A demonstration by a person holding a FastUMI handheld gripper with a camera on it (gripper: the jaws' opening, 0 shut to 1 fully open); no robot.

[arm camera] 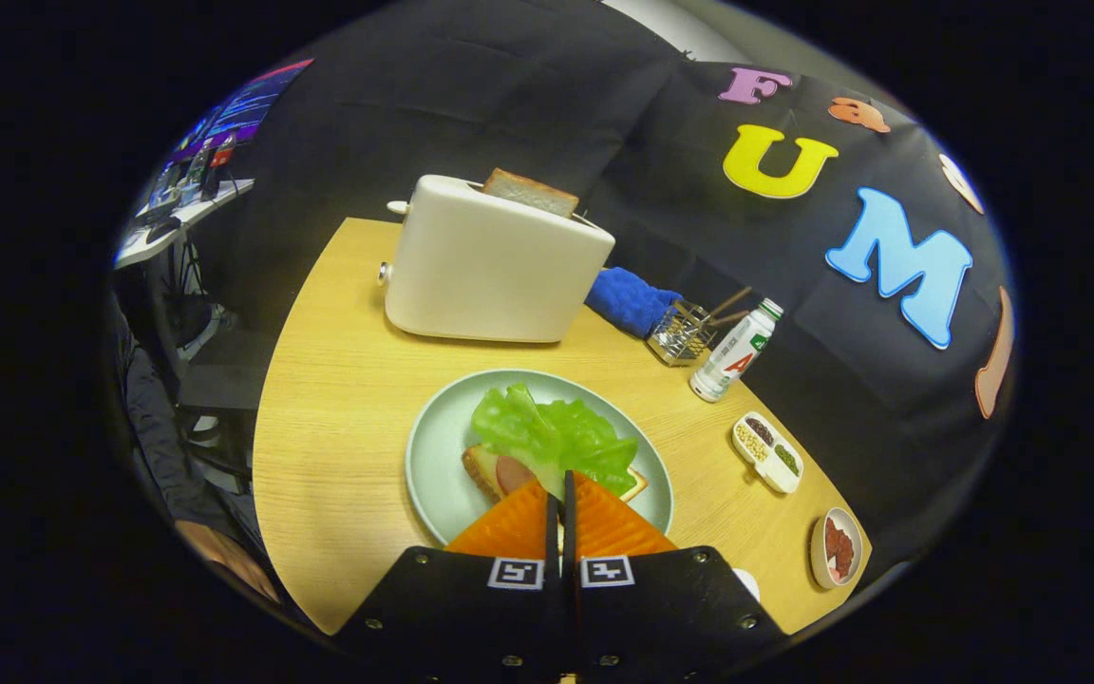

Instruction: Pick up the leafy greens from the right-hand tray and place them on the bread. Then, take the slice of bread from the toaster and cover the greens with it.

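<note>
1 lettuce leaf (552, 437) lay on bread (490, 472), plate (433, 456) ctr, long axis upper-left to lower-right; 1 toast slice (530, 192) upright in toaster (495, 261); gripper (561, 489) fingers together, empty.

no words or numbers can be made out clearly. the gripper (561, 478), its two fingers closed against each other just above the plate's food, carries two square black-and-white coded markers (516, 573) on its body, one on each side of the centre seam; they are patterns, not letters. a small white bottle (735, 350) beyond the plate wears a printed label with red and green marks, too small to read. a far screen (243, 109) glows with lines too blurred to read.
</note>
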